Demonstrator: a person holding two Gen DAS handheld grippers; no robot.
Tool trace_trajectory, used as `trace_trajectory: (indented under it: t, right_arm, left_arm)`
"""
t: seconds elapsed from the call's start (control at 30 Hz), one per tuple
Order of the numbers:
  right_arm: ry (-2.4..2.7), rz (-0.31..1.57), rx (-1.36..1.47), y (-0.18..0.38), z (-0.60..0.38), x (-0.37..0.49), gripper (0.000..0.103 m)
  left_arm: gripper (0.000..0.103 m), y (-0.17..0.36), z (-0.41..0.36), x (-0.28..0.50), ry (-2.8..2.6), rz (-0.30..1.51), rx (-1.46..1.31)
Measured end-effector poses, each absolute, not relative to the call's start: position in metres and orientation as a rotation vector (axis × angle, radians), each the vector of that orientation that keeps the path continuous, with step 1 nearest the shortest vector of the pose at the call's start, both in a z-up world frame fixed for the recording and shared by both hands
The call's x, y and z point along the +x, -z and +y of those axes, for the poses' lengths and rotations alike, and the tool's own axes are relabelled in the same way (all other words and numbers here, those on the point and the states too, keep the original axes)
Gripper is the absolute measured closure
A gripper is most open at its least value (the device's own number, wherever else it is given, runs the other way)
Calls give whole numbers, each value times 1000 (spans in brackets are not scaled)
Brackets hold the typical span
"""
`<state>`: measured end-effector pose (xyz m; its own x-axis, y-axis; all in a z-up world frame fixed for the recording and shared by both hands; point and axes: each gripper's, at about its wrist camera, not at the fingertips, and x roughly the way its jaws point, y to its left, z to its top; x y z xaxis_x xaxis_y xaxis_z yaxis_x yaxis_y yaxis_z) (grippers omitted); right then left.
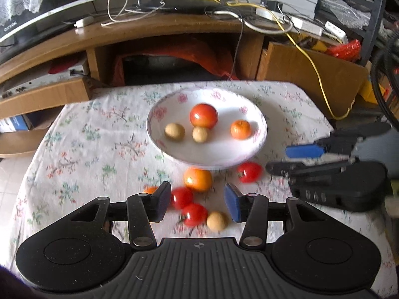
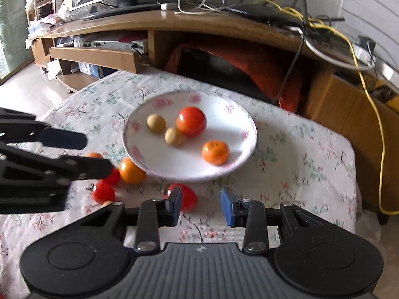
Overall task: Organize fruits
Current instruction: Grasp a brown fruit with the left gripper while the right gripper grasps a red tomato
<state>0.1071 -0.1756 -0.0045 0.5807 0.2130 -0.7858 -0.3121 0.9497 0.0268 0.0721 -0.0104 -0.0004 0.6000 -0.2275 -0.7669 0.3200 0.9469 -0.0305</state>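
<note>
A white flowered plate holds a red tomato, an orange and two small tan fruits. Loose fruit lies on the cloth in front of it: an orange fruit, three red tomatoes and a small tan fruit. My left gripper hovers open over this cluster, its pads touching nothing. My right gripper stands open beside a red tomato at the plate's near edge, with nothing between its pads.
The table wears a floral cloth. Behind it stands a wooden TV stand with tangled cables, a yellow cable and a cardboard box. Each gripper shows in the other's view: the right gripper, the left gripper.
</note>
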Motion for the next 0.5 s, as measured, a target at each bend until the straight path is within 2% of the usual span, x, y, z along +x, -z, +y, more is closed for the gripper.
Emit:
trace_trajectory:
  t: [0.3,0.37,0.5]
  right_arm:
    - [-368,932,-122,22,-173,113,67]
    - [-394,933,-115,24,-170,115,62]
    - [-413,951,-127,32,-163,122,60]
  left_arm:
    - [46,12,-15,58,401,907,143]
    - [46,14,-16,56,417,914,145]
    - [46,20,-16,53,438,933,151]
